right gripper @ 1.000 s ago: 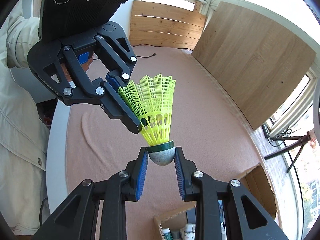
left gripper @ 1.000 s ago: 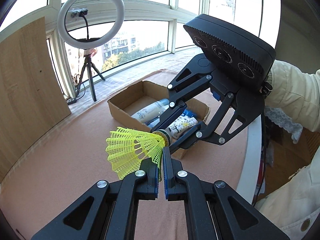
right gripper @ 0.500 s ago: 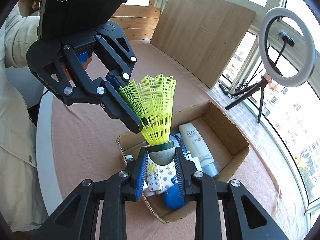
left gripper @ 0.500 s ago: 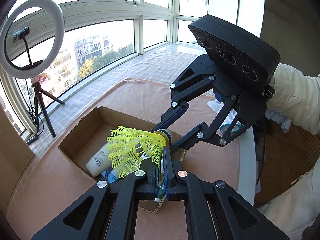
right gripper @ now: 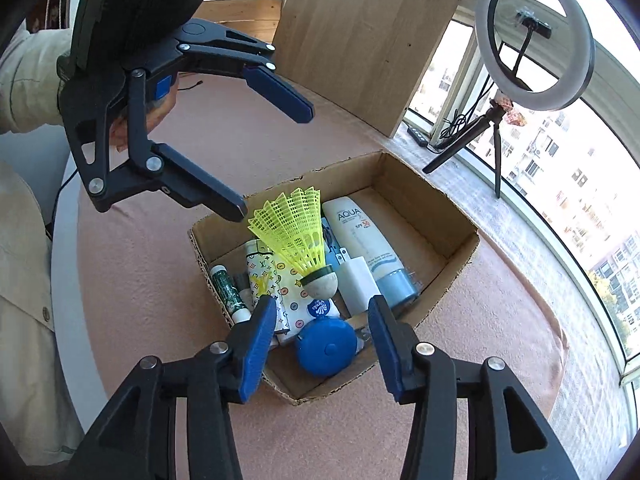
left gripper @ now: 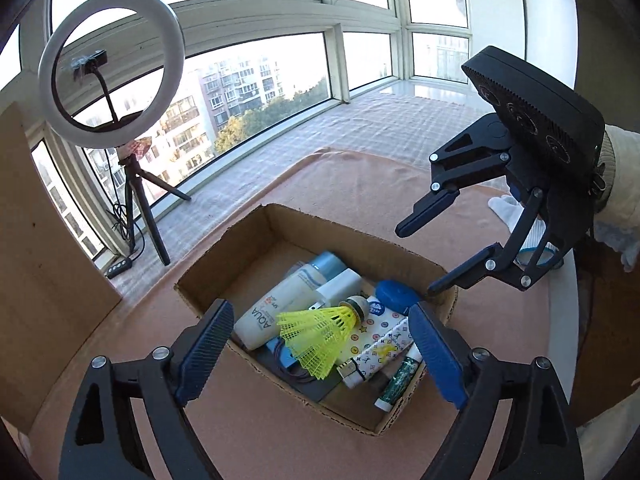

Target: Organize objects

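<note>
Lying inside the open brown cardboard box (left gripper: 404, 254) is seen the yellow plastic-mesh shuttlecock with a grey rounded cork (left gripper: 320, 330), on top of the other contents, its cork towards the box's right-hand wall in the left wrist view and its skirt towards the near wall. The left gripper (left gripper: 320, 350) is held above the near wall of the box with its blue-padded fingers (left gripper: 206, 346) spread wide and opening; the shuttlecock is seen between them but no pad touches it. The right gripper (right gripper: 322, 334) is held over the opposite wall, its jaws likewise parted and opening, with the cork seen just beyond the fingertips and clear of both pads. Under the shuttlecock are packed a white tube with a pale blue cap printed AQUA (right gripper: 366, 246), a white rectangular block (right gripper: 358, 282), a round blue case (right gripper: 328, 346), a white patterned pouch (left gripper: 386, 344) and a small green-and-white stick (right gripper: 228, 292). The box stands on a pinkish cloth-covered table (left gripper: 260, 428), towards the edge that faces the windows. A white ring light on a black tripod (left gripper: 112, 80) is set on the sill beyond that edge, and a wooden board (right gripper: 368, 36) leans beside it. A cream sleeve (left gripper: 618, 168) is seen behind the right gripper.
</note>
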`<state>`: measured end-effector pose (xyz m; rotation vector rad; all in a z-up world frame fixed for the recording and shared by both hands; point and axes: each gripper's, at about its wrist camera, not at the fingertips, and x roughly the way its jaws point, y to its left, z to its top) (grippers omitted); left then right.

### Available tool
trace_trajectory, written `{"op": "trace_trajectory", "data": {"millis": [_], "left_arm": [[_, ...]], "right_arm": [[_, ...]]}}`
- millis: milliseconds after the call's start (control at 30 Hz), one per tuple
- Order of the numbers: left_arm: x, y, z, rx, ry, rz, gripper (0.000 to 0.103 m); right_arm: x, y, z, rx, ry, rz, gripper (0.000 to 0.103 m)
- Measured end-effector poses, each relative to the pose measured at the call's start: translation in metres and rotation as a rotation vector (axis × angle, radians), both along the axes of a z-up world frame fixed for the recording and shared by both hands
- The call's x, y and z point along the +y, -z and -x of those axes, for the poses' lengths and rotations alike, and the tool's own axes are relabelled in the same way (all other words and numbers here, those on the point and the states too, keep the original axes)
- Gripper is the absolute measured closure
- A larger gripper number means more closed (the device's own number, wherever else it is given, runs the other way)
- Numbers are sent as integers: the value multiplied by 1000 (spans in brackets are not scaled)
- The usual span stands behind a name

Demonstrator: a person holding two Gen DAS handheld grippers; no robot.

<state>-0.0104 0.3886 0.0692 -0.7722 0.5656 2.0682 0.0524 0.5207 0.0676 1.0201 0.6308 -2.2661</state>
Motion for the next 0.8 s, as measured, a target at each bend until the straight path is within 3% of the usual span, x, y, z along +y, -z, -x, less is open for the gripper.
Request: {"op": "trace_trajectory", "data": {"millis": [100, 333, 433, 533, 600, 700, 800], "left_arm": [[-16, -2, -1, 5, -45, 8, 11], [-77, -16, 1, 15, -217, -39, 0], [-105, -24, 4, -1, -320, -52, 0], [-140, -30, 8, -40, -446, -78, 0], [-167, -36, 7, -51, -536, -102, 0], [-206, -41, 4, -61, -655, -127, 0], [-242, -44, -2, -80, -728, -140, 0]], "right_arm": [[-1, -3, 1, 13, 50, 7, 54], [-16, -15, 3, 65, 202, 25, 25], [-26, -20, 8, 85, 306, 47, 12], [-38, -23, 18, 84, 490, 68, 2], [-50, -24, 24, 77, 602, 64, 2], [-74, -26, 31, 56, 684, 84, 2], [-102, -20, 40, -21, 804, 78, 2]]}}
